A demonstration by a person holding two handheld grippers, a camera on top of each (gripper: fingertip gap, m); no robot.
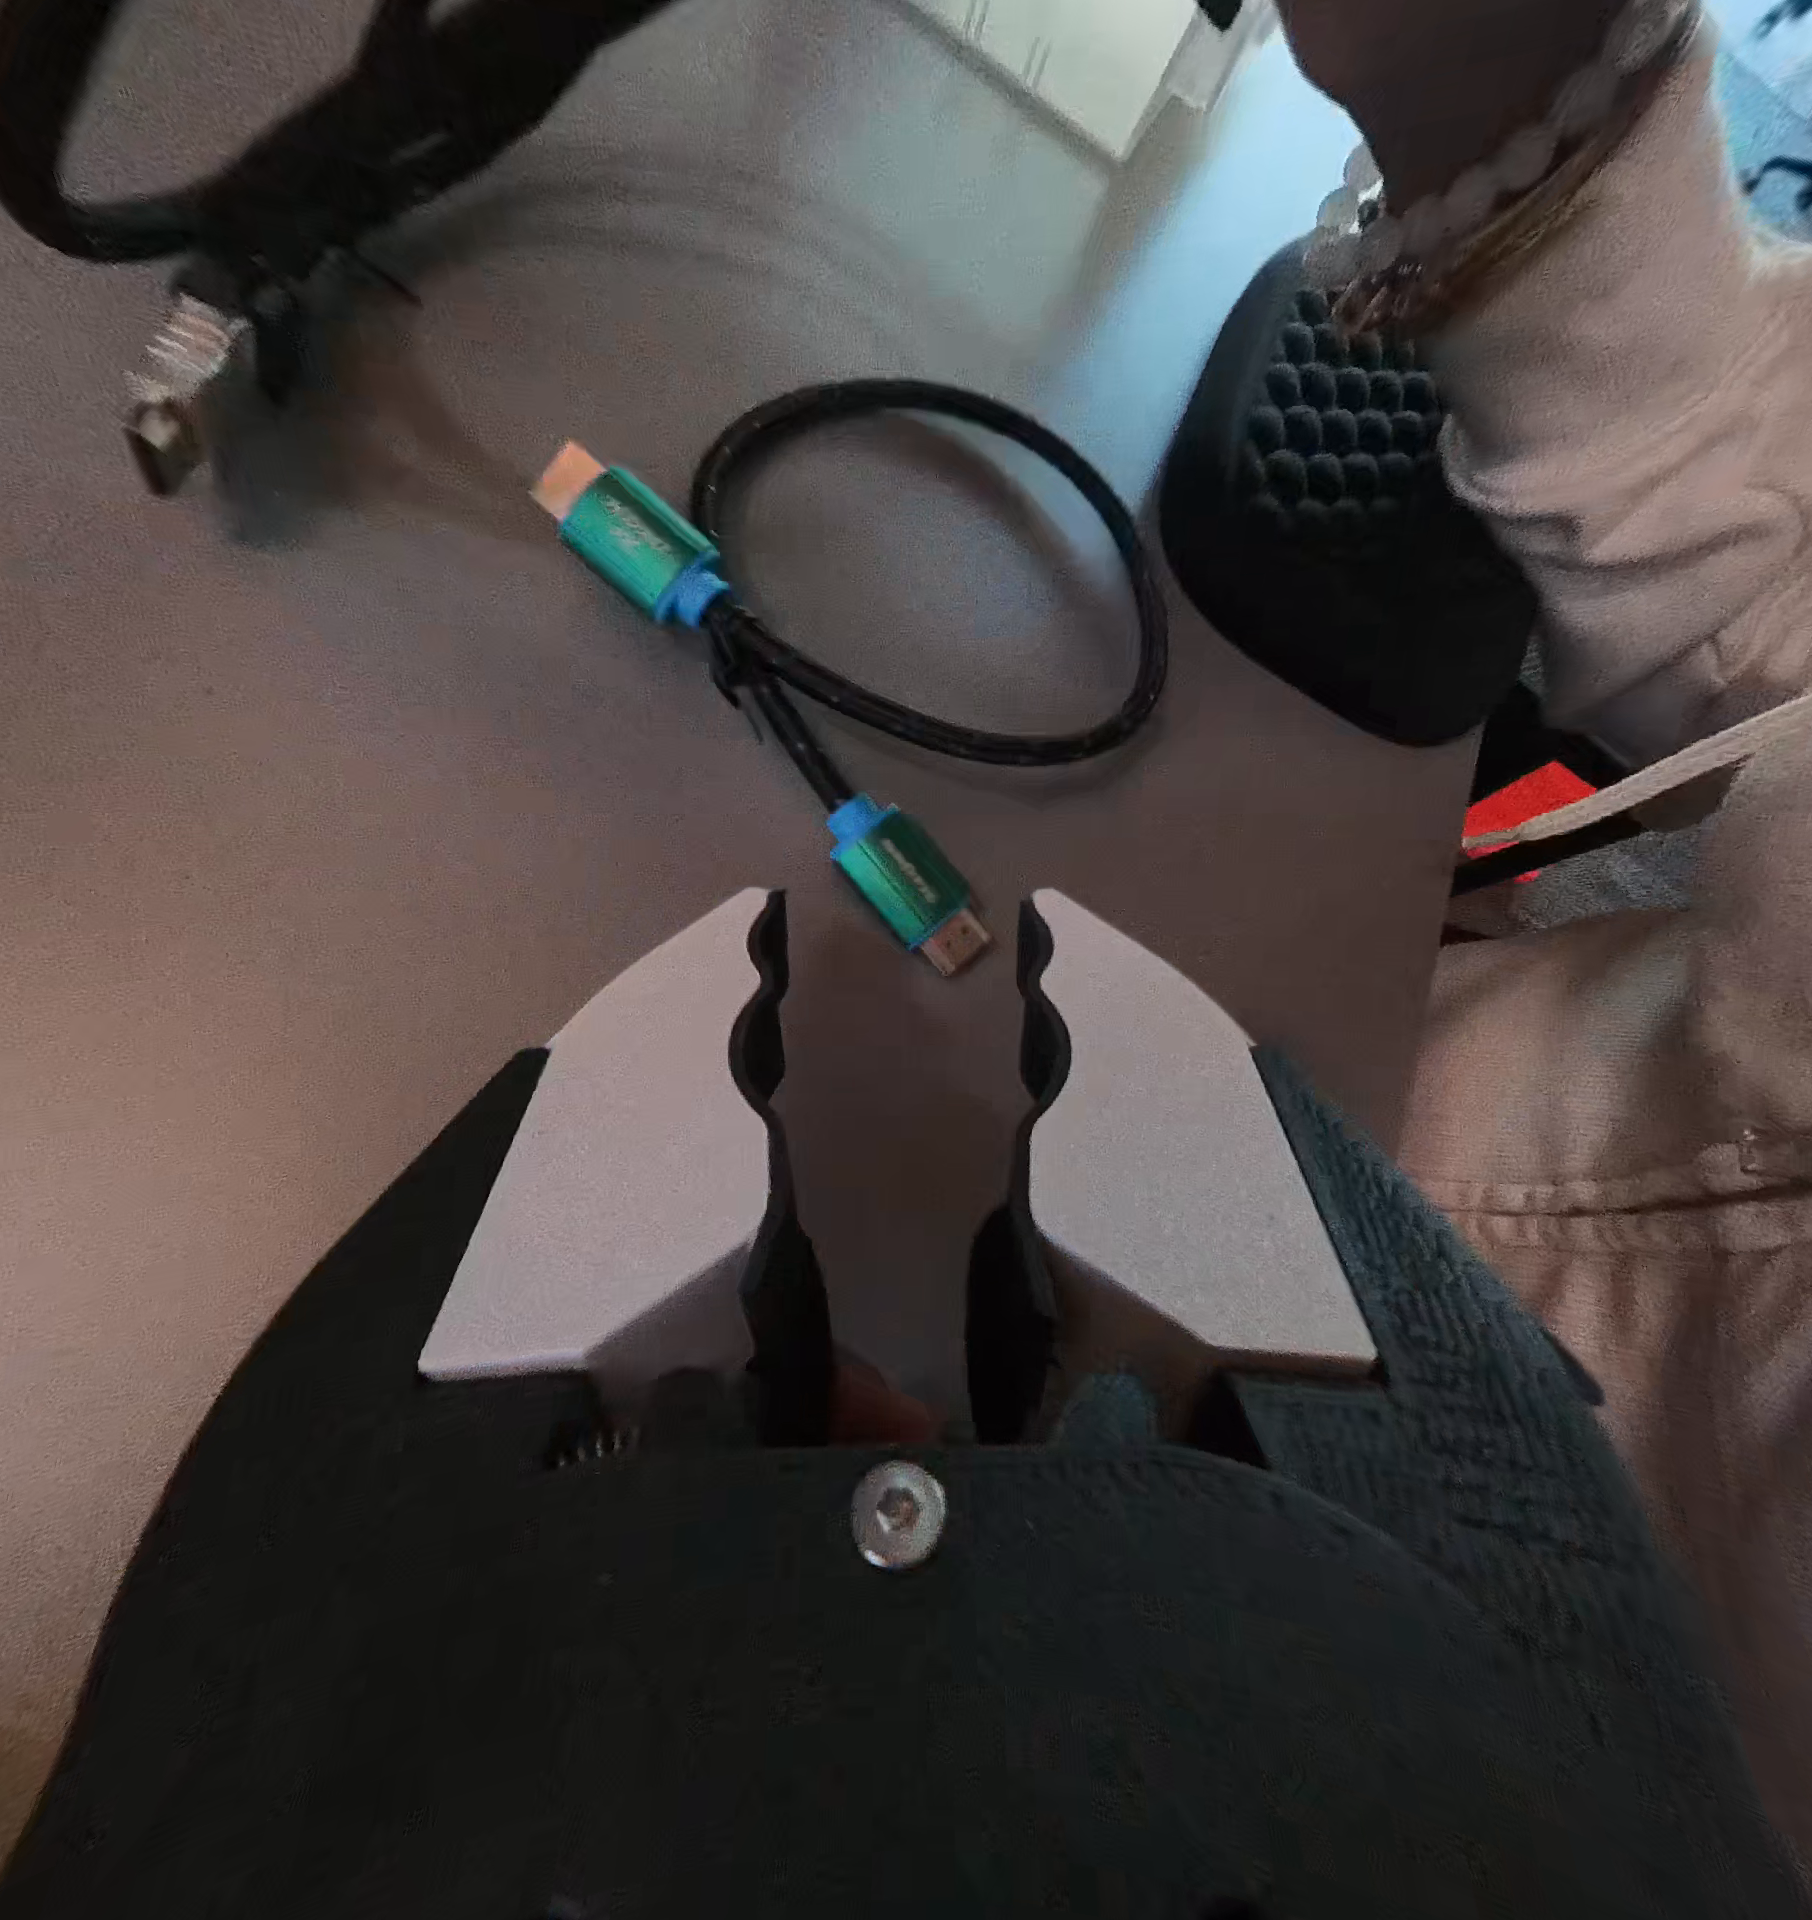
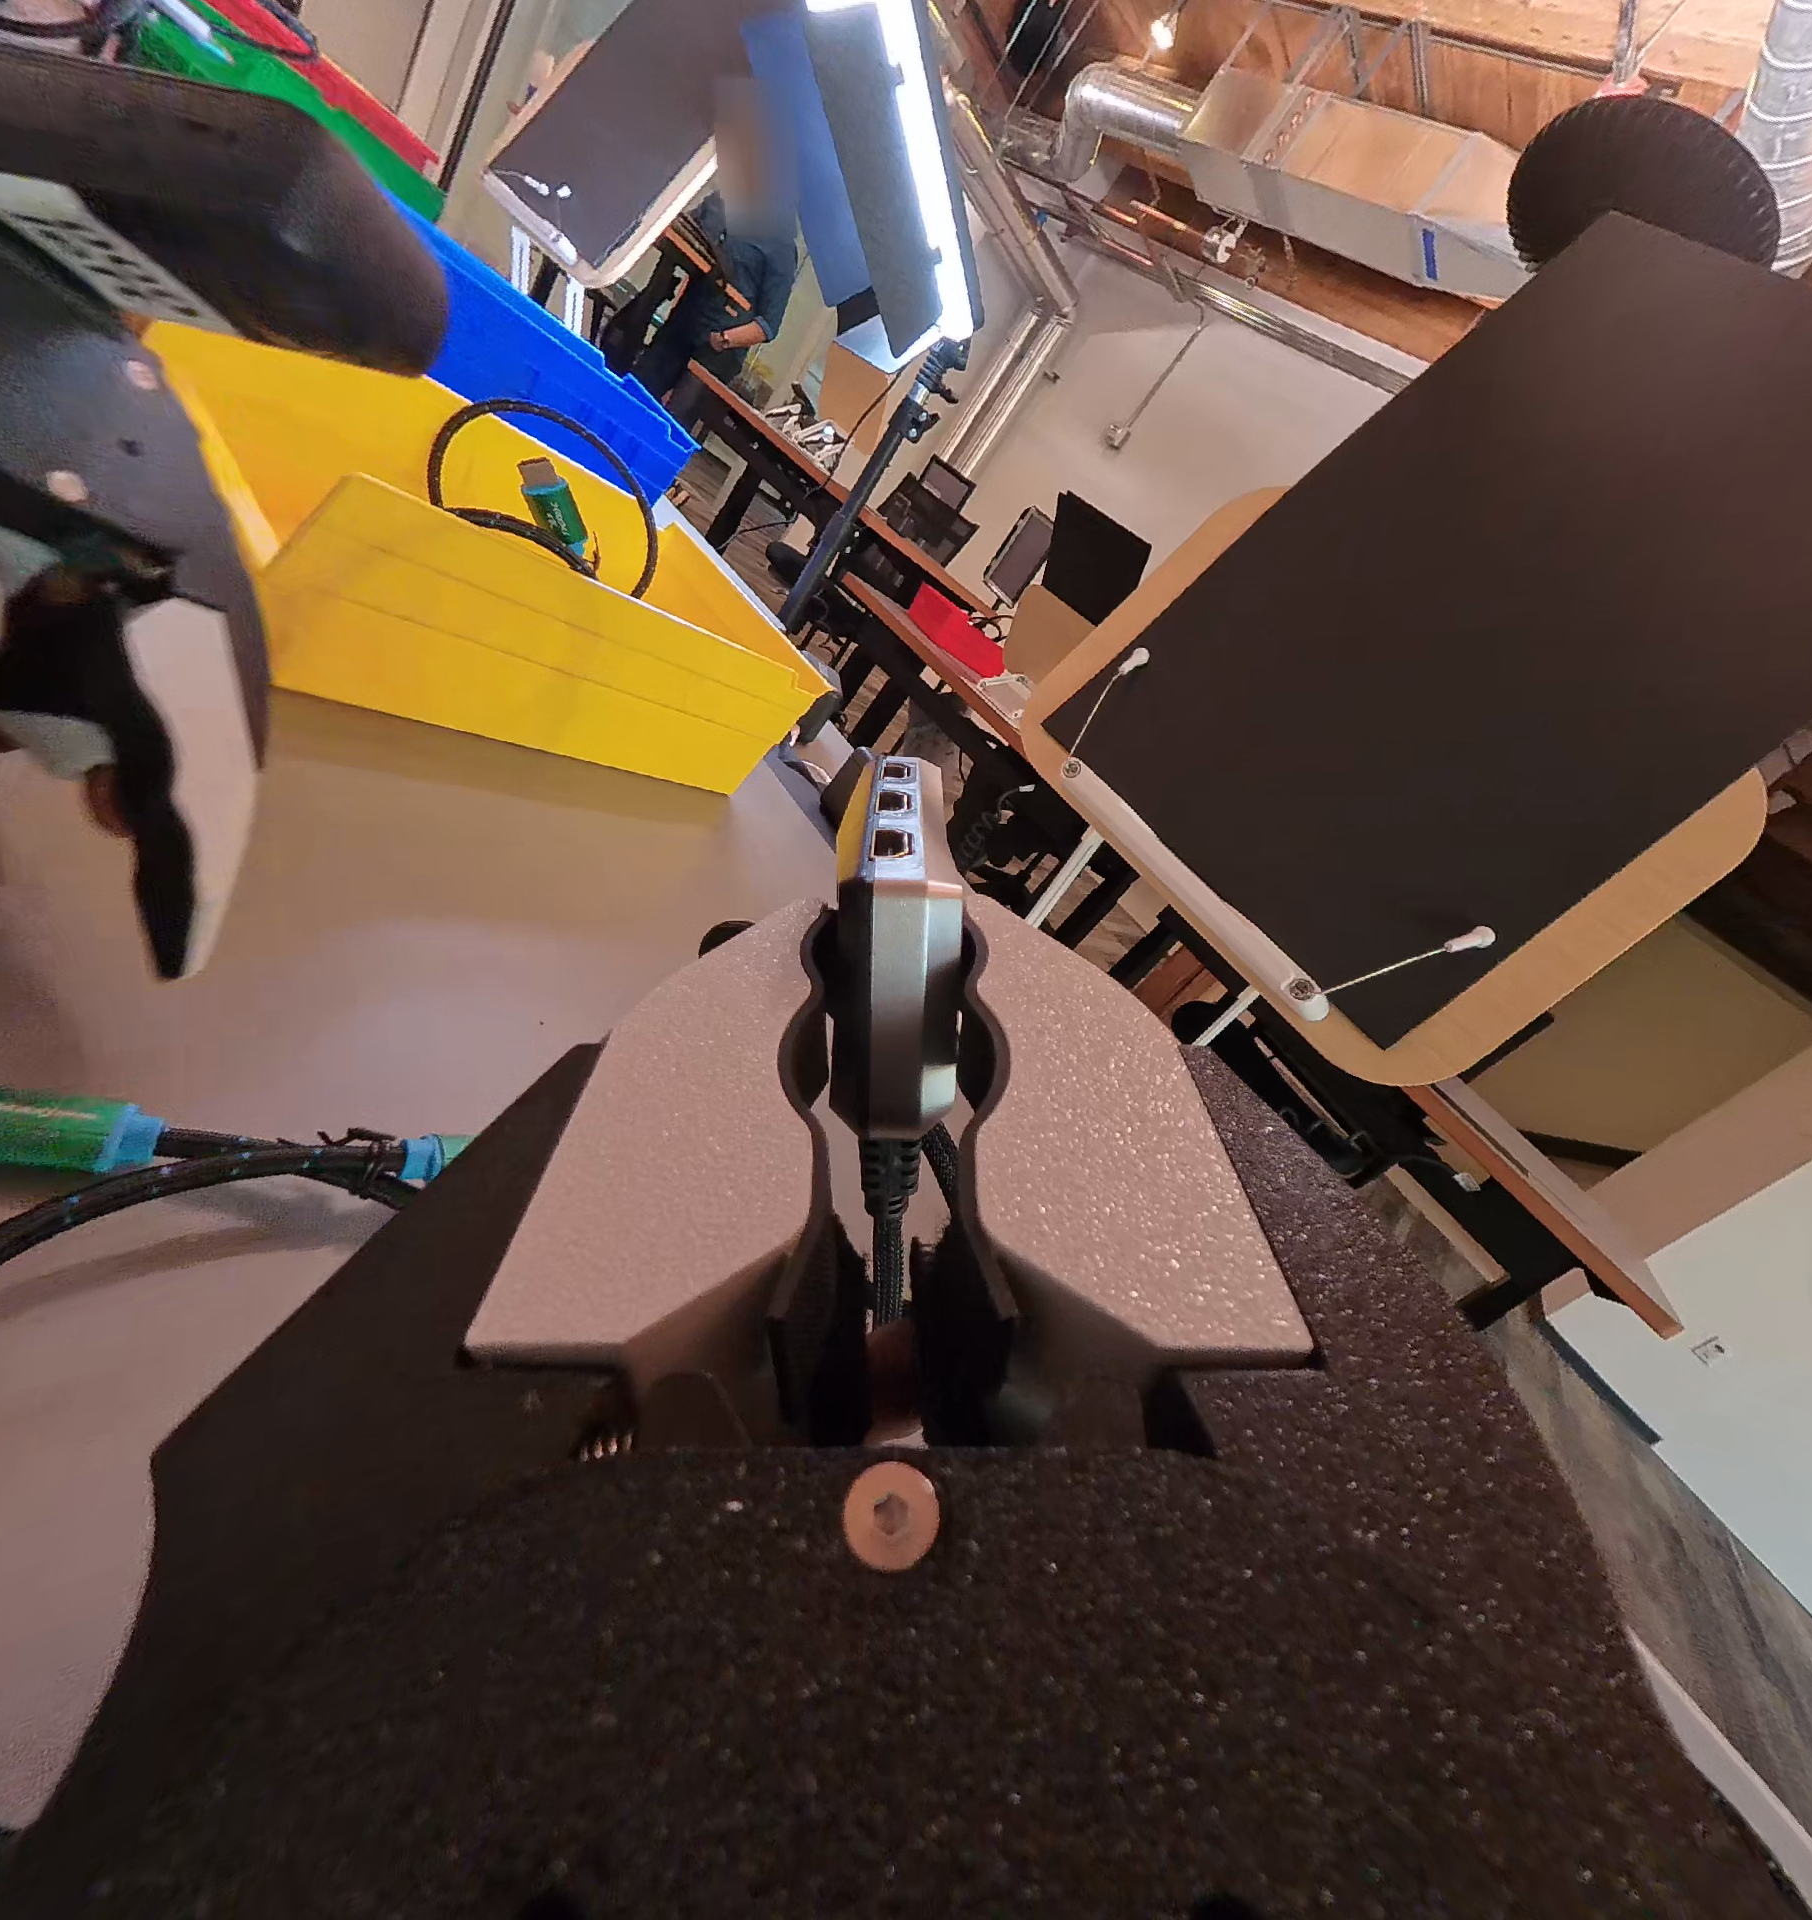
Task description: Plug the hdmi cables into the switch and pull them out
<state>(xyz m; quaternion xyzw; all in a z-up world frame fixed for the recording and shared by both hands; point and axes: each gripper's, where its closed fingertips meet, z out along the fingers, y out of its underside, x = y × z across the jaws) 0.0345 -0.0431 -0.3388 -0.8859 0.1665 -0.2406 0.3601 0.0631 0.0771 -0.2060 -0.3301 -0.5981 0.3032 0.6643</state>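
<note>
Left gripper (image 1: 897,935) hovers low over the pale worktop (image 1: 258,935), fingers (image 1: 767,997) parted with a clear gap and nothing held between them. Just ahead of the fingertips lies a short braided black HDMI cable (image 1: 985,623), coiled in a single loop and cinched where the loop crosses; both of its green metal plugs with blue collars are free. The near plug (image 1: 907,894) sits just beyond the gap, nearer the right-hand finger and apart from both fingers, gold tip pointing back toward the gripper. The far plug (image 1: 627,540) points up and left. A second, thicker black cable bundle (image 1: 206,135) lies well apart at the upper left, blurred, with a silver connector (image 1: 169,416) at its end. A person's arm in a pale sleeve (image 1: 1608,416) fills the right edge. Right gripper (image 2: 894,956) has its fingers (image 2: 715,1091) closed on the grey HDMI switch (image 2: 886,1018), held on edge and raised off the worktop; the switch's row of three ports (image 2: 894,805) faces away from the camera, all unoccupied, and its own black lead (image 2: 891,1195) trails back between the fingers. Behind, a yellow bin (image 2: 528,644) on the worktop holds another coiled cable (image 2: 549,499) with a green plug; a blue bin (image 2: 549,364) stands beyond it
</note>
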